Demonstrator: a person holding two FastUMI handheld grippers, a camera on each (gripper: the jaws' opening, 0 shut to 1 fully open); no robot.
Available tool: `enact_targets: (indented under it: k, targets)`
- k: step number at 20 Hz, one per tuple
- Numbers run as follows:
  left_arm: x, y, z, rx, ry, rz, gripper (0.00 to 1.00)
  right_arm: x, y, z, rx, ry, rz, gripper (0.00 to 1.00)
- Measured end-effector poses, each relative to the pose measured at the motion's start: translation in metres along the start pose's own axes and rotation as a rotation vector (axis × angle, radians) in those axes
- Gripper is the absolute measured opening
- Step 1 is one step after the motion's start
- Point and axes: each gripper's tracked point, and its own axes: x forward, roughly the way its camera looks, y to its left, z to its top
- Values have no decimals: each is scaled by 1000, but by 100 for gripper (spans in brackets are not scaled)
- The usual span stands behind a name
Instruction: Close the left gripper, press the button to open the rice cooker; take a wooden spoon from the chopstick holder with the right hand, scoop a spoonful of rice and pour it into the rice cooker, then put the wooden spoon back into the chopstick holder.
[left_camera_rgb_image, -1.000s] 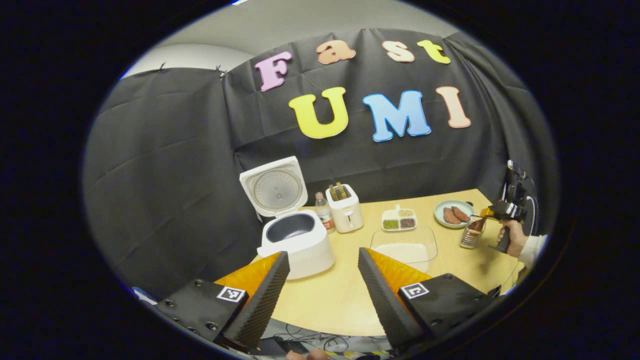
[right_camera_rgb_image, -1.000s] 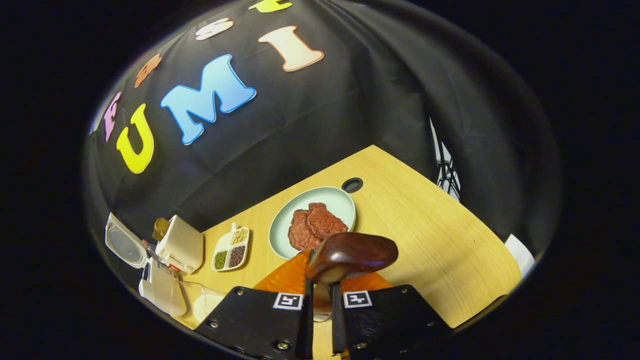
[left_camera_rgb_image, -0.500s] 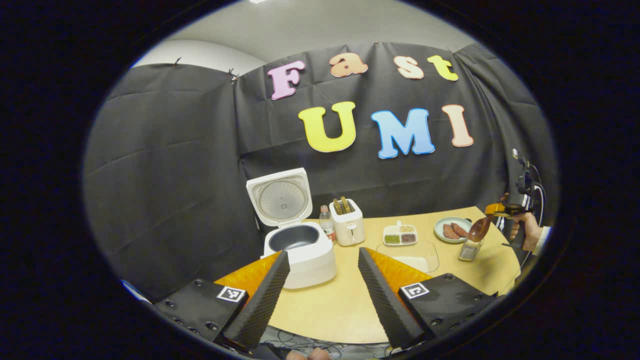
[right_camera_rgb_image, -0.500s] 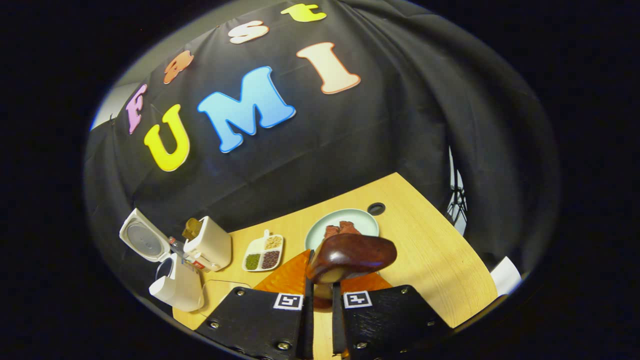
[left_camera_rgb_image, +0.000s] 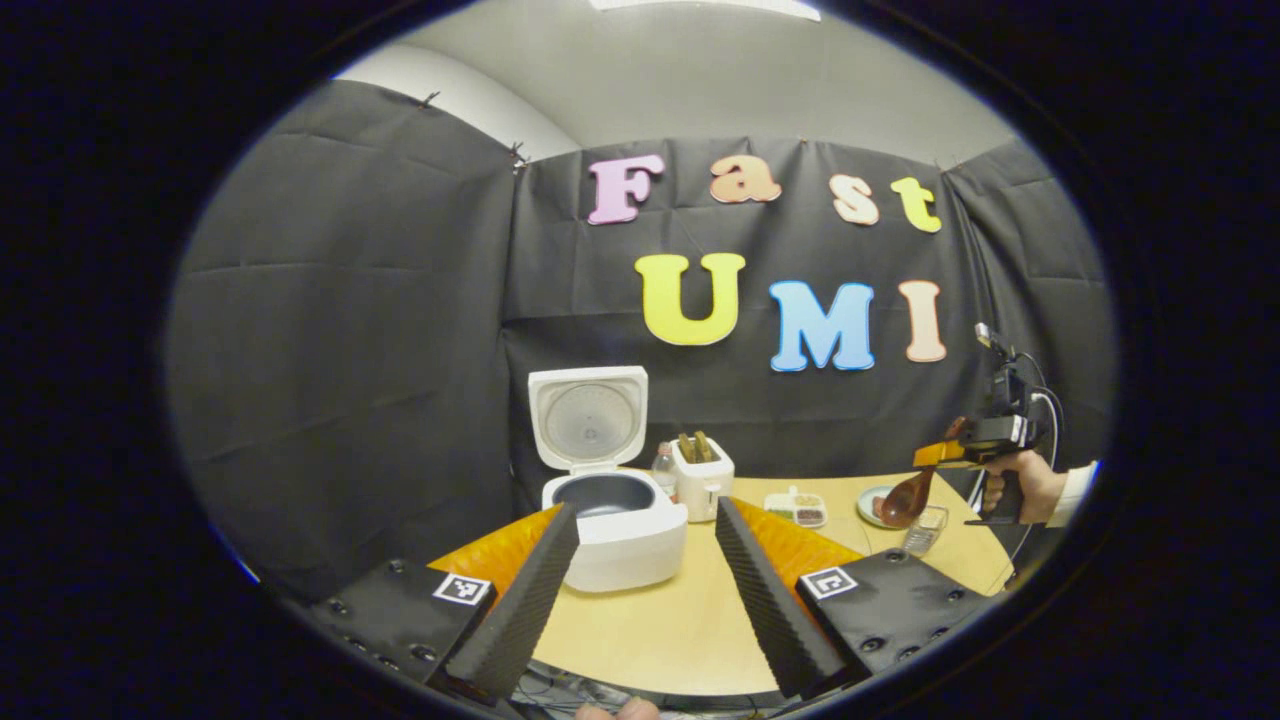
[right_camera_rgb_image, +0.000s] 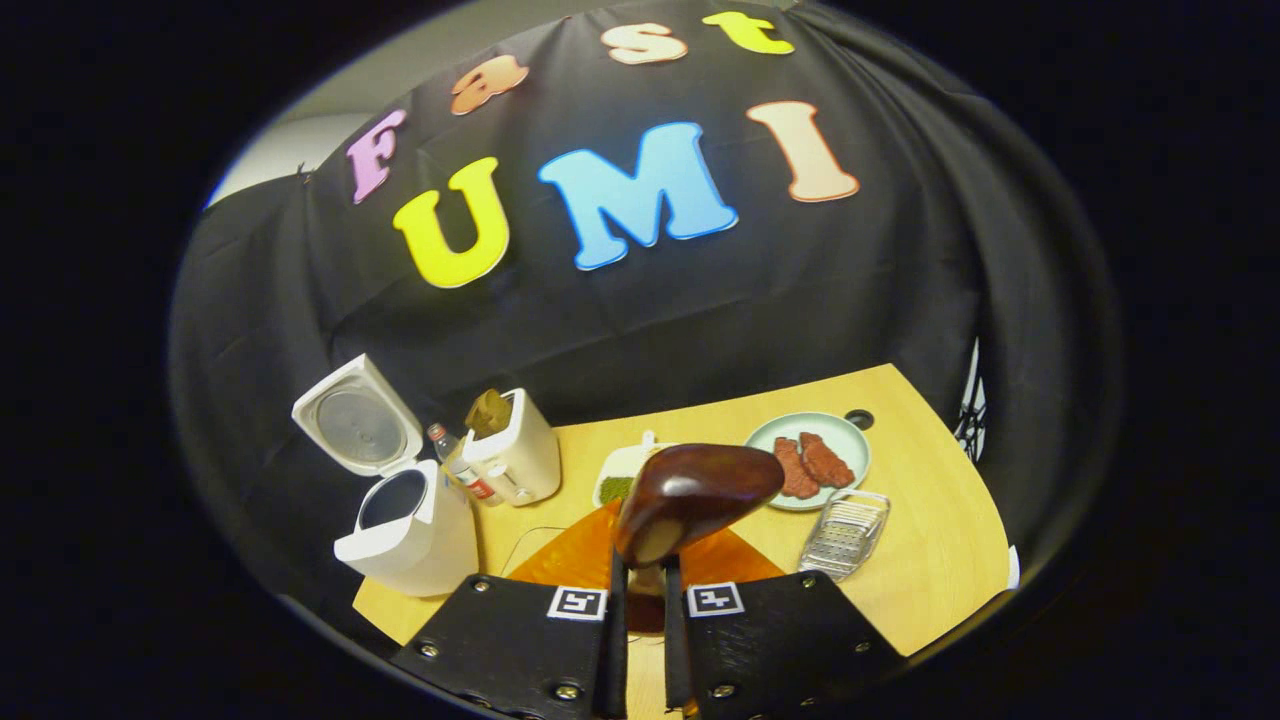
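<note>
The white rice cooker (left_camera_rgb_image: 615, 530) stands with its lid (left_camera_rgb_image: 588, 415) up and its dark pot bare. My left gripper (left_camera_rgb_image: 645, 507) hangs open in front of it, off the table's near edge, holding nothing. At the far right a hand holds my right gripper (left_camera_rgb_image: 940, 455), shut on the handle of the dark wooden spoon (left_camera_rgb_image: 905, 497), which hangs just above the metal chopstick holder (left_camera_rgb_image: 925, 528). In the right gripper view the spoon's bowl (right_camera_rgb_image: 695, 490) rises above my right gripper (right_camera_rgb_image: 640, 575). There the holder (right_camera_rgb_image: 845, 533) stands to the right and the cooker (right_camera_rgb_image: 410, 535) to the left.
A white toaster (right_camera_rgb_image: 515, 450) and a small bottle (right_camera_rgb_image: 460, 470) stand behind the cooker. A divided dish of beans (right_camera_rgb_image: 620, 475) and a plate with meat (right_camera_rgb_image: 810, 460) lie at the back. A clear rice container's rim (right_camera_rgb_image: 515, 540) shows near the orange finger base.
My right gripper has lifted the spoon up out of the holder and swung to face the cooker. My left gripper has drawn back from the table and tilted upward, still open.
</note>
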Motion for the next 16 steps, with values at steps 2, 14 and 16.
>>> enact_targets:
  k: [2,14,16]
  targets:
    - [-6,11,4,-24,-13,13,97,16,26,-7,-49,23,17,15]
    - [6,38,-14,21,89,179,93,128,6,-78,-302,197,-54,15]
    - [6,32,-15,36,95,183,93,136,3,-87,-368,213,-65,15]
